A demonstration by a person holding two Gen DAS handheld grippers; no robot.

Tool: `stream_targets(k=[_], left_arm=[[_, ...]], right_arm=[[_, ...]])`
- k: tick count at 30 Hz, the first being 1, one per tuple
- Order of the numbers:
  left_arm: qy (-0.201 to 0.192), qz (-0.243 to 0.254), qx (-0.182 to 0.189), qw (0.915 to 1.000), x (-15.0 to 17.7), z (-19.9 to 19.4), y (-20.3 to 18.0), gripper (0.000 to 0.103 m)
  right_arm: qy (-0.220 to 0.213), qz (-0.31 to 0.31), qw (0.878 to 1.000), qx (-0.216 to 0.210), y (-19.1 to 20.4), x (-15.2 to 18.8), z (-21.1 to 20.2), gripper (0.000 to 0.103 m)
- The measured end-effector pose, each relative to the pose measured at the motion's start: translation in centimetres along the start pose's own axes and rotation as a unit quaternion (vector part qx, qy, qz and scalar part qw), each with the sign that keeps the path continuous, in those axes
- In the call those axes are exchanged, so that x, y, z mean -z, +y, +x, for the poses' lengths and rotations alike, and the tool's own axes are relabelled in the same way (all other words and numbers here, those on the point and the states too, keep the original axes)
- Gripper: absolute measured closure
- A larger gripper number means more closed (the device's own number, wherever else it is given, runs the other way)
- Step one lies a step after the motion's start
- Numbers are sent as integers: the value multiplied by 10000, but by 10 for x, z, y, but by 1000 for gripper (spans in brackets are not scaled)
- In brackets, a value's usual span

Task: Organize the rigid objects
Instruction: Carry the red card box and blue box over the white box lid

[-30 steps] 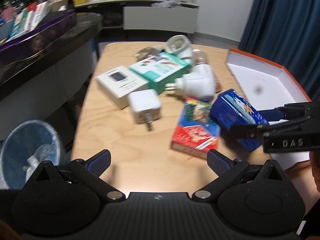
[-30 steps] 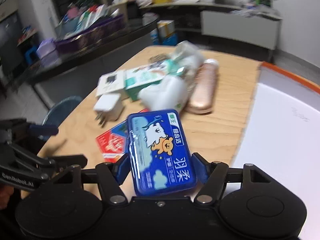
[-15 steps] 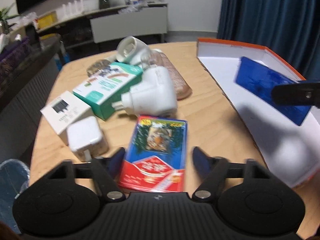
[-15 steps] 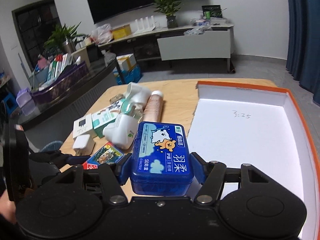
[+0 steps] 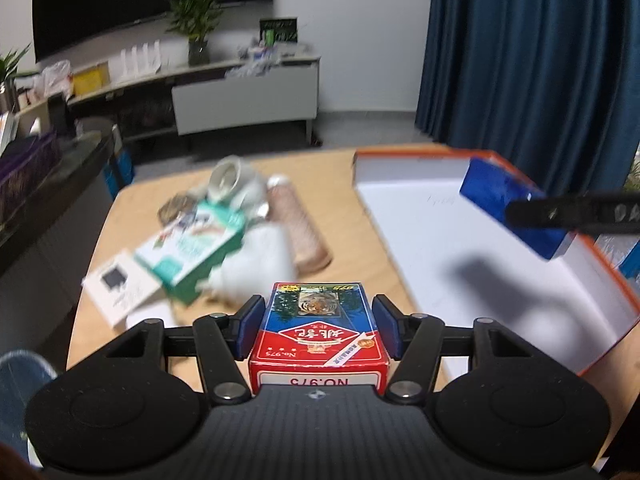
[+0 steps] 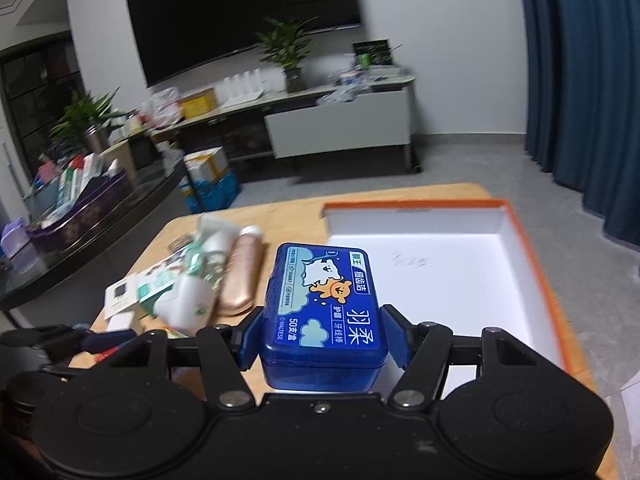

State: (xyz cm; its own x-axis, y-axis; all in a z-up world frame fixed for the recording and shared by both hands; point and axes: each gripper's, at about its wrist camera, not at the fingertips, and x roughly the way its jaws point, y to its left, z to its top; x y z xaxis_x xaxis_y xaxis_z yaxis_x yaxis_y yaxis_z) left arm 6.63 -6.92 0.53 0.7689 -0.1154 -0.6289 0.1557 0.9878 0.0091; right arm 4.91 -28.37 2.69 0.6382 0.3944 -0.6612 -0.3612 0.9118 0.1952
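My left gripper (image 5: 318, 314) is shut on a red and blue playing-card box (image 5: 320, 336), held off the wooden table (image 5: 352, 216). My right gripper (image 6: 324, 336) is shut on a blue plastic floss box (image 6: 324, 300) with a cartoon lid. In the left wrist view that blue floss box (image 5: 508, 200) hangs over the far right of a white tray with an orange rim (image 5: 424, 224), clamped by the right gripper's black fingers (image 5: 572, 214). The tray (image 6: 440, 280) has nothing in it. The left gripper (image 6: 108, 346) shows at the lower left of the right wrist view.
A blurred pile lies left of the tray: a green and white carton (image 5: 192, 248), a white plug adapter (image 5: 260, 264), a rose-gold cylinder (image 5: 300, 232), a flat white box (image 5: 116, 284) and a white roll (image 5: 230, 174). A dark counter (image 6: 100, 216) stands left of the table.
My left gripper went from wide open to shut on the card box and lifted it off the table. The right gripper carried the blue box up and over the tray.
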Motion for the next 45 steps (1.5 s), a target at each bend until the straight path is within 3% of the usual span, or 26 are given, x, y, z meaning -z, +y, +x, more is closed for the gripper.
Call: stream_targets(k=[12, 24, 30, 36, 45], left_arm=[[-334, -112, 380, 9987, -48, 15, -29, 43], [-688, -255, 386, 9966, -99, 39, -75, 43], [-614, -373, 275, 9970, -110, 56, -85, 43], [-516, -327, 200, 9979, -111, 65, -88, 43], [-337, -355, 158, 9987, -113, 74, -86, 43]], right_arm=[[-338, 434, 9978, 382, -55, -15, -14, 29], [-329, 133, 9963, 781, -78, -50, 10, 29], [-313, -4, 9948, 972, -89, -64, 32, 29], [-130, 259, 9956, 887, -108, -61, 53, 29], [-1, 46, 9942, 1070, -102, -66, 67, 29]])
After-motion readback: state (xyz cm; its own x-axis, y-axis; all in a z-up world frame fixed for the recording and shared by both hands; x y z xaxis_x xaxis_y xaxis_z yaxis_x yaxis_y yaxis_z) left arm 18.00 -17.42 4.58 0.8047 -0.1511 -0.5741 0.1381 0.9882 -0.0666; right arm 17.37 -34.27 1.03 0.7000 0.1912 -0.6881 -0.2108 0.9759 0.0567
